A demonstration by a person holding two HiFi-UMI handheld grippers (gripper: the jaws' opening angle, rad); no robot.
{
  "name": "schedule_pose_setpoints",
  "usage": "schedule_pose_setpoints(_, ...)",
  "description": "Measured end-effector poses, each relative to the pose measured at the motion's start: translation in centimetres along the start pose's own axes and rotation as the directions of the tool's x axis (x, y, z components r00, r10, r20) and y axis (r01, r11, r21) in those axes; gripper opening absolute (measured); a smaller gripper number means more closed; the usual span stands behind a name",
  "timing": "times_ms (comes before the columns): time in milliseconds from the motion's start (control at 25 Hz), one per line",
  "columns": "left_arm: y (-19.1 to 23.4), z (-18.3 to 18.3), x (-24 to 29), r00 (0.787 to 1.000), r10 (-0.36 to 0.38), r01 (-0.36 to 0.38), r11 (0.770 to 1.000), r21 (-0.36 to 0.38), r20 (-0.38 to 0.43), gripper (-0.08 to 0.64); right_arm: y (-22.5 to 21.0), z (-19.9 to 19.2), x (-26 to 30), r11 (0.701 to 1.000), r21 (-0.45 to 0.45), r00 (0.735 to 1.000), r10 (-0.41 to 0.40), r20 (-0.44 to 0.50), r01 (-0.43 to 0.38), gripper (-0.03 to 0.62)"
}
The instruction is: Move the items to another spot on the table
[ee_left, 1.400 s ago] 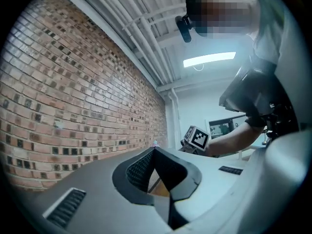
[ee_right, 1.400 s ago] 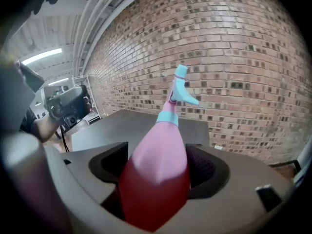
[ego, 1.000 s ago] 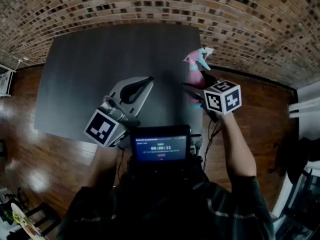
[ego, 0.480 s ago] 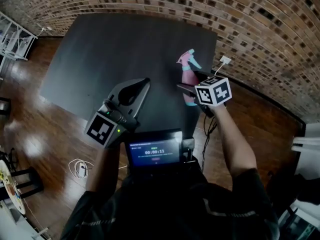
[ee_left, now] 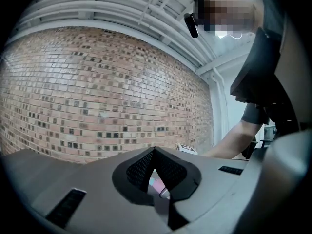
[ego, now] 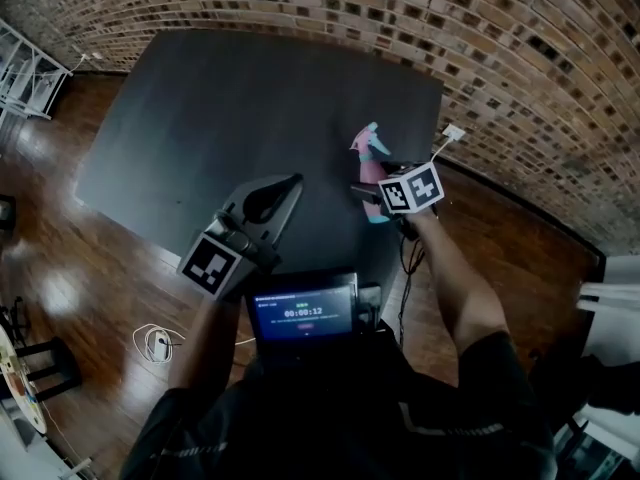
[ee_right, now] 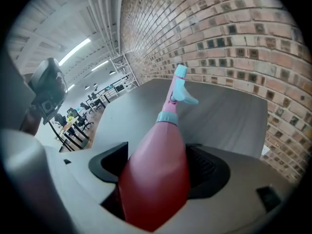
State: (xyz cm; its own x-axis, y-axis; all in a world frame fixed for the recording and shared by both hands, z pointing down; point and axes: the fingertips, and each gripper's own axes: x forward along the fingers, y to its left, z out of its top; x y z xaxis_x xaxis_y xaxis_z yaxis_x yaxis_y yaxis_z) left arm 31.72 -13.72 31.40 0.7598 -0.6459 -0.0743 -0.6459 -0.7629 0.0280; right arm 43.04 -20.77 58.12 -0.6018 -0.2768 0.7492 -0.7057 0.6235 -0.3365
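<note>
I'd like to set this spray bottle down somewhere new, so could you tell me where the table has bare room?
Nearly all the table is bare: the wide stretch beyond the left gripper, out to the far edge by the brick wall. Only the near right edge is crowded, where the right gripper holds the spray bottle.
</note>
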Motion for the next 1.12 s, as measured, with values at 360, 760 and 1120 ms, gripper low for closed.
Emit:
schedule_pose_setpoints(360, 3.1, -3.6, 0.8, 0.999, -0.031, 0.029, 0.997, -0.075, -0.020, -0.008, -1.2, -1.8, 4.7, 0.999, 0.042, 0.994, 0.025, -0.105, -0.021, 0.382)
schedule_pose_setpoints(760, 5.4, -5.3, 1.7, 0.999, -0.021, 0.017, 0.992, -0.125, -0.029, -0.008, -0.3, -2.1, 8.3, 0.988, 0.080, 0.970, 0.143, -0.199, -0.129, 0.387)
schedule_pose_setpoints(1120, 5.9, -5.9, 2.2, 0.999, -0.019, 0.014, 0.990, -0.138, -0.032, -0.007, -0.9, -2.5, 8.9, 0.984, 0.099, 0.951, 0.170, -0.258, -0.149, 0.397)
